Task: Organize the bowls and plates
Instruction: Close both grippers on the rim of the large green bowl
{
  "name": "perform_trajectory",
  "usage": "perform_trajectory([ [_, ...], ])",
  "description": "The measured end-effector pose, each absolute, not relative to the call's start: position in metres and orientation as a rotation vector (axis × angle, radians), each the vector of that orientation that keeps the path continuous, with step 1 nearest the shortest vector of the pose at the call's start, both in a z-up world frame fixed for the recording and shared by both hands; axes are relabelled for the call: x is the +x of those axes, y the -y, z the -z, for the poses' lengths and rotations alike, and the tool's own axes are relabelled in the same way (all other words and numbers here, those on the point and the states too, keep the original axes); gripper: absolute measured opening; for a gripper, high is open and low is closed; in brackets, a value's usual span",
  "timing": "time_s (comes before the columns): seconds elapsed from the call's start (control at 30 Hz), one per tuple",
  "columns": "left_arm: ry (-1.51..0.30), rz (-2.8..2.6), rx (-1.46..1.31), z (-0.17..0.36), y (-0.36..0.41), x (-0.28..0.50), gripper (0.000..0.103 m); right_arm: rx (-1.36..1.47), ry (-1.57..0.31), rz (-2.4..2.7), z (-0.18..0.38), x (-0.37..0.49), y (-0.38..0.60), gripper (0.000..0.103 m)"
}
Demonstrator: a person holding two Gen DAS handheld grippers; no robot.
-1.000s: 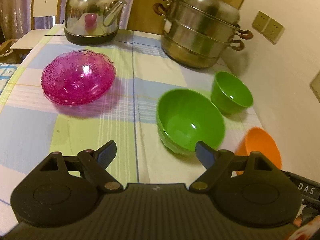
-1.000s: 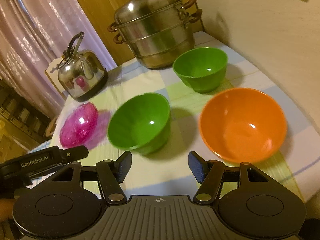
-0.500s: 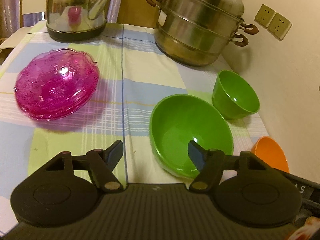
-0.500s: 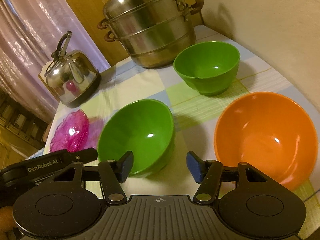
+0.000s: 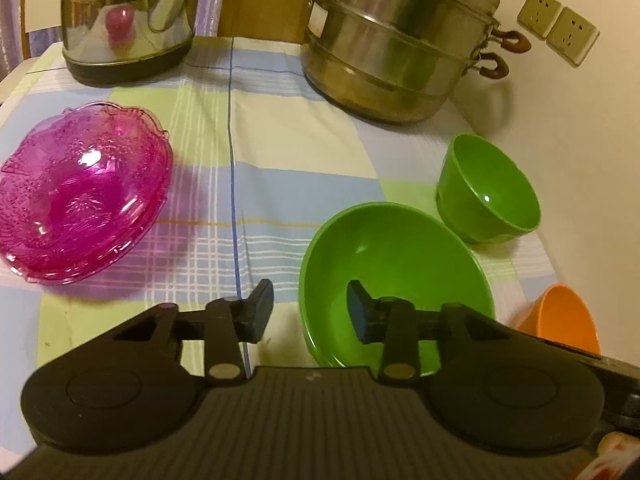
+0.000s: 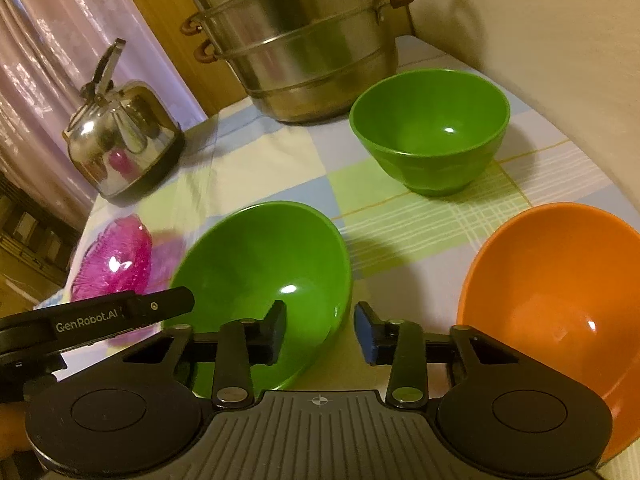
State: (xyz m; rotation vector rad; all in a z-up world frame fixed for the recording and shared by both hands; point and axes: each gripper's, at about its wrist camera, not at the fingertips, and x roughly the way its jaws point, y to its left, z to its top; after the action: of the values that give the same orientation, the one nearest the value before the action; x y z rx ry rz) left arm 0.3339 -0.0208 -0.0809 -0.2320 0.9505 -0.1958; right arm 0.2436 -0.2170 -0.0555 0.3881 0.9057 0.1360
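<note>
Both grippers are closing astride the glossy, round green bowl's [image 5: 400, 264] thin rim: left gripper [image 5: 310, 308] at its left edge, right gripper [image 6: 320, 330] at its right, pads not yet pressing.

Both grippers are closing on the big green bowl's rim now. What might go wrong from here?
1. Both the left gripper and the right gripper straddle opposite edges of the large green bowl, jaws closing; uneven pulls could tip or twist it.
2. The slick rim may slip from the pads.
3. The orange bowl sits close beside the right gripper and could get knocked.
</note>
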Motion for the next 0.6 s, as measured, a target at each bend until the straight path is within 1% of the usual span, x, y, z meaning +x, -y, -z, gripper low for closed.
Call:
perform_trajectory([
  [0.07, -0.956, 0.204, -0.227, 0.084, 0.022, 0.337, 0.027, 0.390, -0.917, -0.131, 0.059, 0.247, 0.217, 0.033],
  [0.13, -0.958, 0.212, -0.219, 0.085, 0.023, 0.339, 0.018, 0.397, -0.926, -0.125, 0.062, 0.249, 0.218, 0.028],
  [0.27, -0.958, 0.211, -0.202, 0.085, 0.025, 0.340, 0.014, 0.403, -0.936, -0.113, 0.066, 0.252, 0.220, 0.017],
  [0.33, -0.961, 0.204, -0.186, 0.085, 0.025, 0.340, 0.009, 0.403, -0.938, -0.105, 0.067, 0.253, 0.222, 0.015],
  [0.6, -0.970, 0.197, -0.181, 0.079, 0.022, 0.328, 0.008, 0.394, -0.947, -0.102, 0.064, 0.247, 0.221, 0.013],
])
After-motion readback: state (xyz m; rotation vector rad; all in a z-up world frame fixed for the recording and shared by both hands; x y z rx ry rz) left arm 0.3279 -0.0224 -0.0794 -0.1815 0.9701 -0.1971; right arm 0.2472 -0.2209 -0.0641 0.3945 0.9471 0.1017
